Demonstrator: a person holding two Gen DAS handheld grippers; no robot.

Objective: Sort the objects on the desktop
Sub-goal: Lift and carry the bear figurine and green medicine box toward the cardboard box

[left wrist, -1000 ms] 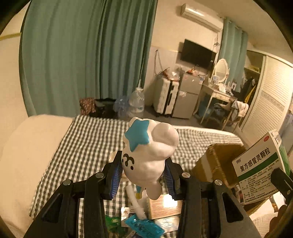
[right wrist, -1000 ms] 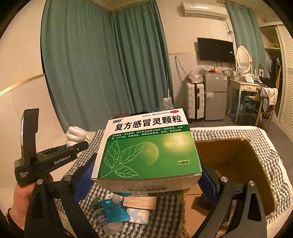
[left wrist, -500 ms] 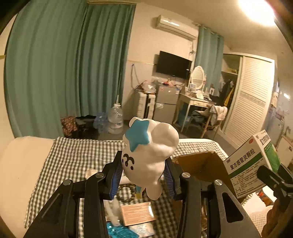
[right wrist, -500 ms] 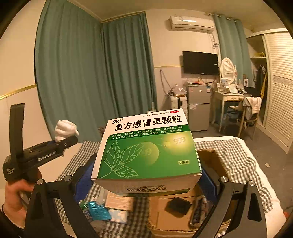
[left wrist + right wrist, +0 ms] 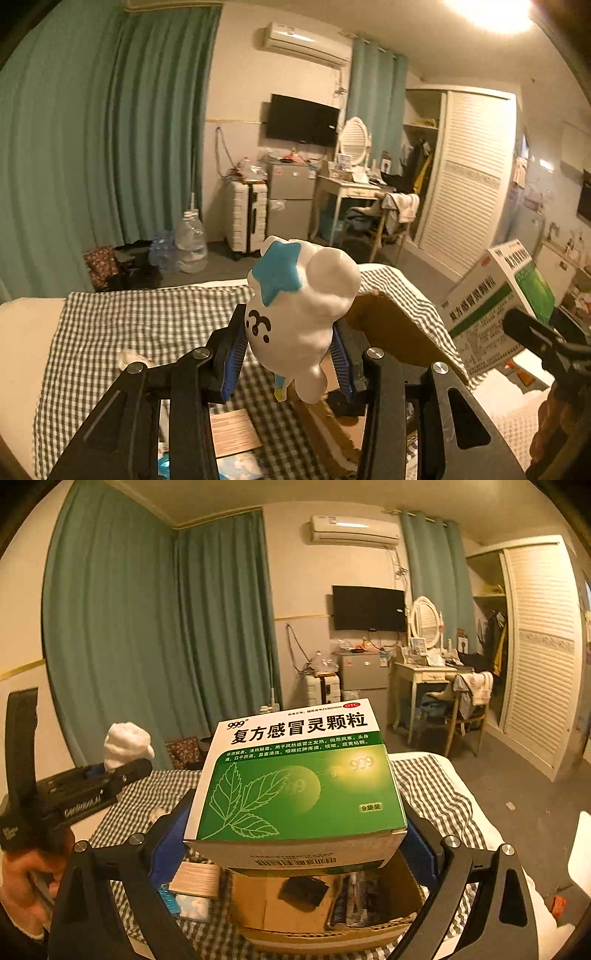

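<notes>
Both hands are rising over the cardboard box [image 5: 325, 904], tilted slightly downward; the left claw [image 5: 291, 354] is gripping the white figurine [image 5: 299, 317], the right claw [image 5: 295, 845] the medicine box [image 5: 299, 775].

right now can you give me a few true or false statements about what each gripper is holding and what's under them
1. The left gripper is clamped on a white figurine with a blue star. True.
2. The right gripper is empty. False: it grips a green and white medicine box by its sides.
3. An open cardboard box sits below the medicine box. True.
4. The cloth on the surface is plain red. False: it is a dark and white check.
</notes>
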